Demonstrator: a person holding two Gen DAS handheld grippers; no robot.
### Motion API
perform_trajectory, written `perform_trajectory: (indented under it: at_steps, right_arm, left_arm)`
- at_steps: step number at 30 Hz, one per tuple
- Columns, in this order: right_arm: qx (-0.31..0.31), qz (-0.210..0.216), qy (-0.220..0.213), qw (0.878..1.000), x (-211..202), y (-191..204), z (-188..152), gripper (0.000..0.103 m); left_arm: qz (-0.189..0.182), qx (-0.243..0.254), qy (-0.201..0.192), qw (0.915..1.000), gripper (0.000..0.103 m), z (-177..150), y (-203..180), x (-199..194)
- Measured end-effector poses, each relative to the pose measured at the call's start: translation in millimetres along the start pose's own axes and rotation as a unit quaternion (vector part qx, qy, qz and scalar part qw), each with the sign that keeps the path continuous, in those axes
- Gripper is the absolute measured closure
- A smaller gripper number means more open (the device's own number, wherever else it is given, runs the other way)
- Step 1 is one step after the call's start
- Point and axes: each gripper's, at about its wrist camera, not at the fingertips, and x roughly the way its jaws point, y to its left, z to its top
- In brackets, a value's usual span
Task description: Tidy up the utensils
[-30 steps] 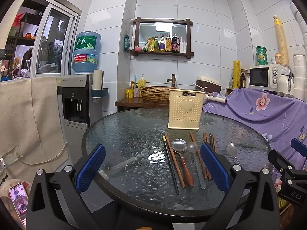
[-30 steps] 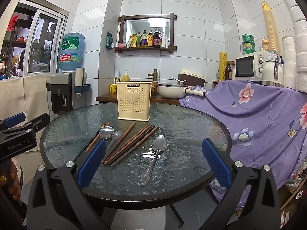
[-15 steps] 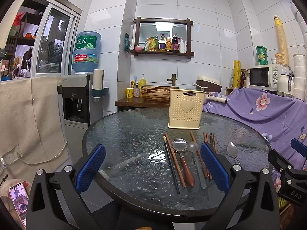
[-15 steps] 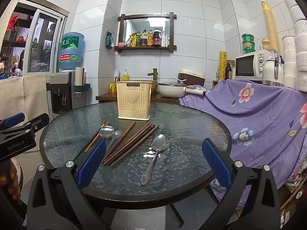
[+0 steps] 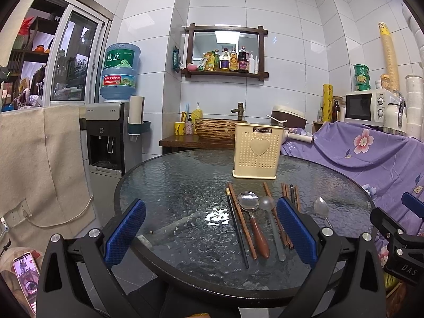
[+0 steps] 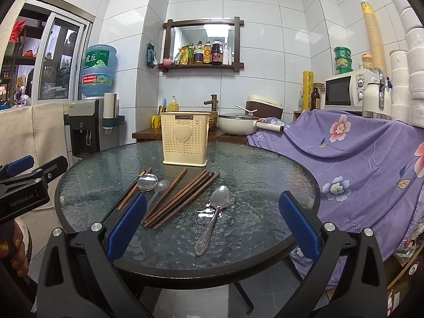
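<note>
A cream perforated utensil holder (image 5: 256,154) (image 6: 185,139) stands upright at the far side of the round glass table (image 5: 172,185) (image 6: 265,169). In front of it lie several brown chopsticks (image 6: 180,196) (image 5: 241,220), a wooden-handled spoon (image 5: 253,217) (image 6: 147,181), a small grey spoon (image 5: 270,212) (image 6: 162,185) and a metal spoon (image 6: 214,214) (image 5: 321,209). My left gripper (image 5: 210,234) is open and empty, near the table's front edge. My right gripper (image 6: 210,224) is open and empty, with the metal spoon lying between its fingers' line of sight.
A purple floral cloth (image 6: 357,159) covers furniture to the right of the table. A water dispenser (image 5: 108,137) stands at the left. A wooden counter with a basin and a pot (image 6: 238,126) is behind the table. A microwave (image 6: 347,90) sits at the back right.
</note>
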Motion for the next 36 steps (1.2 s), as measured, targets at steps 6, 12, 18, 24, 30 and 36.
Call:
perform_trajectory:
  at_steps: [6, 12, 18, 24, 30, 36]
  right_arm:
    - [-0.001, 0.000, 0.001, 1.000, 1, 0, 0, 0.005]
    - [-0.001, 0.000, 0.002, 1.000, 1, 0, -1, 0.005]
    - [-0.005, -0.002, 0.006, 1.000, 5, 1, -1, 0.005]
    - [-0.009, -0.006, 0.047, 0.999, 30, -2, 2, 0.005]
    - [-0.011, -0.003, 0.152, 0.988, 88, -7, 7, 0.005]
    - [0.019, -0.006, 0.245, 0.969, 143, -18, 9, 0.005]
  left_arm:
    - [0.001, 0.000, 0.001, 1.0000, 0.006, -1, 0, 0]
    - [0.000, -0.002, 0.003, 1.0000, 0.006, 1, 0, 0]
    - [0.001, -0.004, 0.009, 1.0000, 0.006, 5, 0, 6]
    - [-0.008, 0.016, 0.064, 0.9978, 0.006, 9, 1, 33]
    - [0.004, 0.052, 0.114, 0.9920, 0.006, 17, 2, 74]
    - [-0.002, 0.064, 0.169, 0.9836, 0.006, 18, 8, 121]
